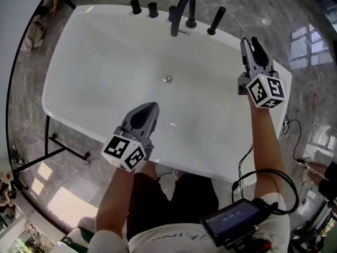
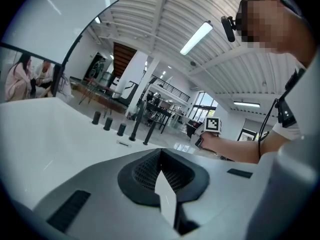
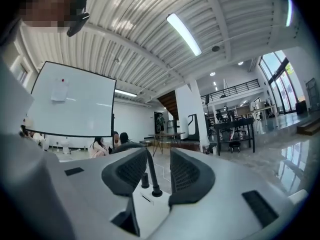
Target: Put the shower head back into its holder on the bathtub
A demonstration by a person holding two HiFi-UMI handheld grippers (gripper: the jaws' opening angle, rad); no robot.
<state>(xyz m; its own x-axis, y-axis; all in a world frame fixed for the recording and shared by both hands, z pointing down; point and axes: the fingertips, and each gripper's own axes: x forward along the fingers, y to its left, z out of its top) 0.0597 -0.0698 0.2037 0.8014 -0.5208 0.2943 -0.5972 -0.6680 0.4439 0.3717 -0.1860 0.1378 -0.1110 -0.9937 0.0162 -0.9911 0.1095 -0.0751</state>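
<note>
- The shower head [image 1: 216,21] is a black wand at the far rim of the bathtub [image 1: 105,51]. Its foot sits in the holder [image 1: 211,32] and its top leans to the right. Nothing grips it. Judging by that, the task looks done, or all but done.
- It probably leans because the holder takes only the foot of the handle, so the wand rests at the socket's own angle. That keeps it clear of the spout [image 1: 181,9] just to its left and of the two knobs [image 1: 136,6] further along the rim. No hose can be made out.
- The right tongs [image 1: 251,42] hover over the tub's right rim, near the shower head but apart from it, pointing roughly level toward the fittings.
- Their jaws are spread with a clear gap. In the right gripper view only the distant spout shows through that gap, so they carry nothing and touch nothing. Being empty beside a seated wand suggests the holder is left to bear it alone.
- The left tongs [image 1: 151,108] hang over the near rim, well apart from the fittings, with their tip aimed into the tub.
- Their jaws are pressed together at the tips with nothing between them. The left gripper view shows the pads meeting, with only a sliver of white tub visible lower down. Held this far back, this hand seems to have no part in the seating.
</note>
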